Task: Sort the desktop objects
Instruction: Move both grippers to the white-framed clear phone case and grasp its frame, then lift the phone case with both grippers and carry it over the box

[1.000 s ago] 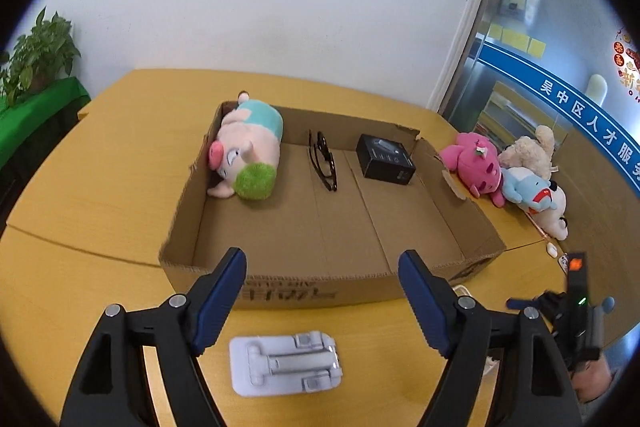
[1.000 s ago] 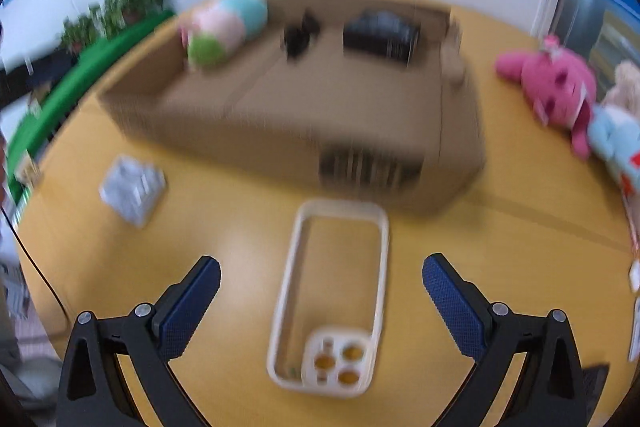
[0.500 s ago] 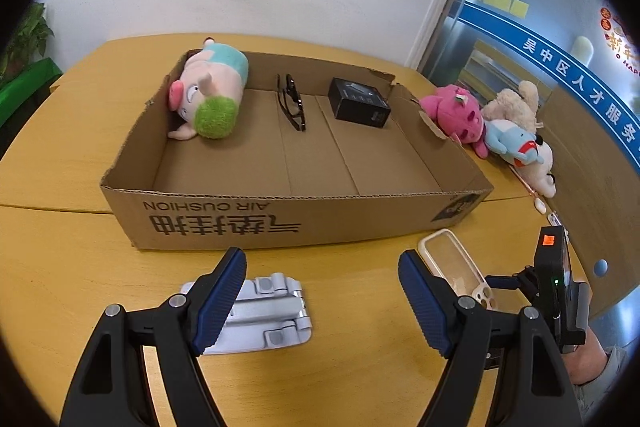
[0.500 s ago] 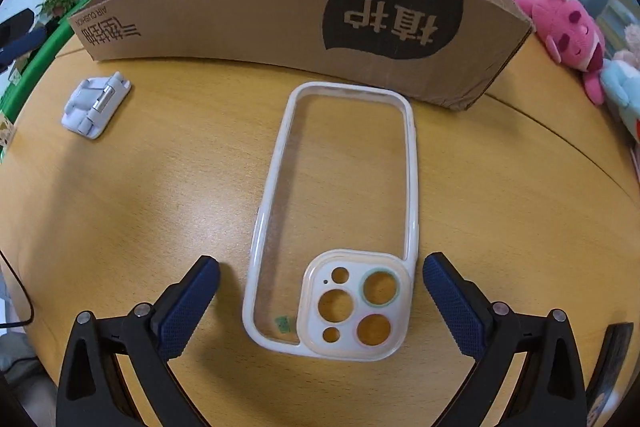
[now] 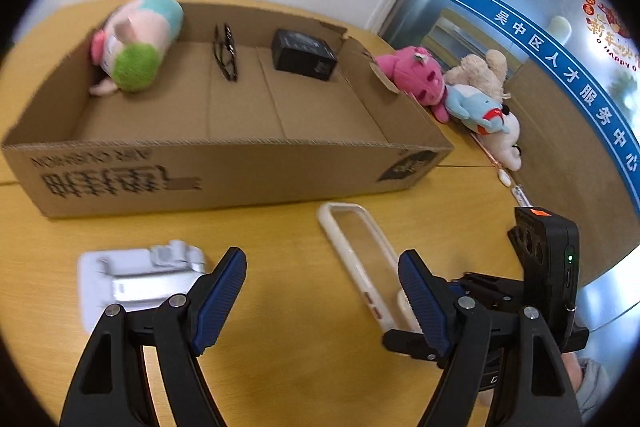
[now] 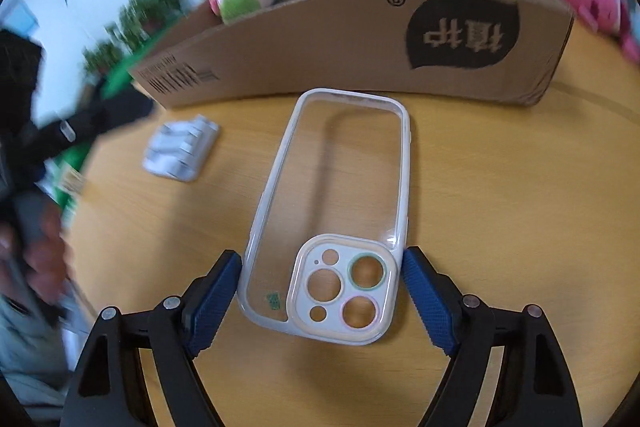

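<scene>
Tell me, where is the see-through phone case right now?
The phone case lies flat on the wooden table, just in front of the cardboard box. In the right wrist view its camera end sits between the right claw's blue pads.

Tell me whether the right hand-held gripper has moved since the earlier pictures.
Yes. The right hand-held gripper has advanced toward the cardboard box; its fingers now flank the phone case.

Phone case (image 6: 332,219) lies before the box (image 6: 360,55); stand (image 6: 182,151) to its left, apparently apart.
</scene>
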The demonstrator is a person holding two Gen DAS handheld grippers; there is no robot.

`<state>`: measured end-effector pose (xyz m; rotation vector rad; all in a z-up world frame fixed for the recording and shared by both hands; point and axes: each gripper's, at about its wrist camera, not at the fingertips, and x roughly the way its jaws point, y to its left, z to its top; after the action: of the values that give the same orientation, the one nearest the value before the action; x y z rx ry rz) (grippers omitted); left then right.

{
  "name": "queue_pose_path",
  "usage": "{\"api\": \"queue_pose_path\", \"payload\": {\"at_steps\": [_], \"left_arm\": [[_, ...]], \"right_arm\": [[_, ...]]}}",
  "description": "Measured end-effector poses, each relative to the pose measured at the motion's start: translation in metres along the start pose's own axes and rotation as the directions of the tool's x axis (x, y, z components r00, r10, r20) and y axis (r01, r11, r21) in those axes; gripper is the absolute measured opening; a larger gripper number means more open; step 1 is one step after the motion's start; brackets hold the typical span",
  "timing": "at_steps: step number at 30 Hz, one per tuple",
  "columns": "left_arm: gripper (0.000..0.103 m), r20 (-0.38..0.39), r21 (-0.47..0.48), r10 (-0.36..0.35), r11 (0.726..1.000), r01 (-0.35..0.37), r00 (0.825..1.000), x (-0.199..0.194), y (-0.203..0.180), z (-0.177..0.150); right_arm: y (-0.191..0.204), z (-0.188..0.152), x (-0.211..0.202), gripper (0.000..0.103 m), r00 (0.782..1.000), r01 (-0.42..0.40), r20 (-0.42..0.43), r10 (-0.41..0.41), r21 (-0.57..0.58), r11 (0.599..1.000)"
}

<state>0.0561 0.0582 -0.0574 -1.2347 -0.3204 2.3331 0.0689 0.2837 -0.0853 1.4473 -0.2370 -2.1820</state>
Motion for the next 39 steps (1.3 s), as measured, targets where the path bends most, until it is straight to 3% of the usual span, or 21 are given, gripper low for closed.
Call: {"api": "queue_pose_path", "payload": {"at_steps": [6,9,10,12,13,20,23,28,35,39], "left_arm": [[0.074,-0.076,-0.067,-0.077,0.995,0.072,0.994,0.031,-0.003,-0.001],[0.053,-0.1,-0.067,-0.084,0.995,0.078,0.991,0.039,-0.007,-0.001],[0.046,-0.104,-0.056,-0.056,0.997,0.05,0.993,0.041,-0.008,-0.001],[0.021,-0.114,-0.038,-0.033,0.999,0.029,0.993,0.042,-0.009,-0.002],[0.019,-0.117,-0.055,-0.054,0.997,0.048,0.992,0.042,-0.007,-0.002],[0.014,-0.108,-0.081,-0.034,0.996,0.025,0.994,0.033,-0.01,-0.001],[0.012,-0.11,-0.118,-0.059,0.992,0.046,0.992,0.03,-0.013,0.003],[0.013,-0.131,-0.134,-0.086,0.989,0.069,0.988,0.046,-0.024,0.005],[0.013,-0.164,-0.12,-0.16,0.983,0.142,0.973,0.072,-0.056,0.007],[0.013,-0.173,-0.118,-0.209,0.975,0.19,0.963,0.083,-0.071,0.008]], "right_arm": [[0.001,-0.002,-0.001,0.081,0.994,-0.112,-0.002,0.112,0.038,0.993],[0.01,-0.004,0.001,0.081,0.989,-0.145,-0.005,0.146,0.027,0.989],[0.014,-0.008,0.007,0.082,0.99,-0.144,-0.006,0.144,0.023,0.989],[0.018,-0.009,0.011,0.082,0.989,-0.15,-0.012,0.15,0.017,0.989],[0.019,-0.009,0.012,0.082,0.986,-0.164,-0.011,0.164,0.018,0.986],[0.028,-0.007,0.015,0.083,0.978,-0.207,-0.038,0.206,-0.006,0.978],[0.037,-0.006,0.015,0.086,0.98,-0.193,-0.051,0.191,-0.038,0.98],[0.032,-0.008,0.004,0.098,0.992,-0.126,-0.029,0.125,-0.023,0.992],[-0.007,-0.028,-0.035,0.098,1.0,0.009,0.011,-0.01,0.023,1.0],[-0.024,-0.035,-0.049,0.098,0.998,0.045,0.035,-0.047,0.059,0.997]]}}
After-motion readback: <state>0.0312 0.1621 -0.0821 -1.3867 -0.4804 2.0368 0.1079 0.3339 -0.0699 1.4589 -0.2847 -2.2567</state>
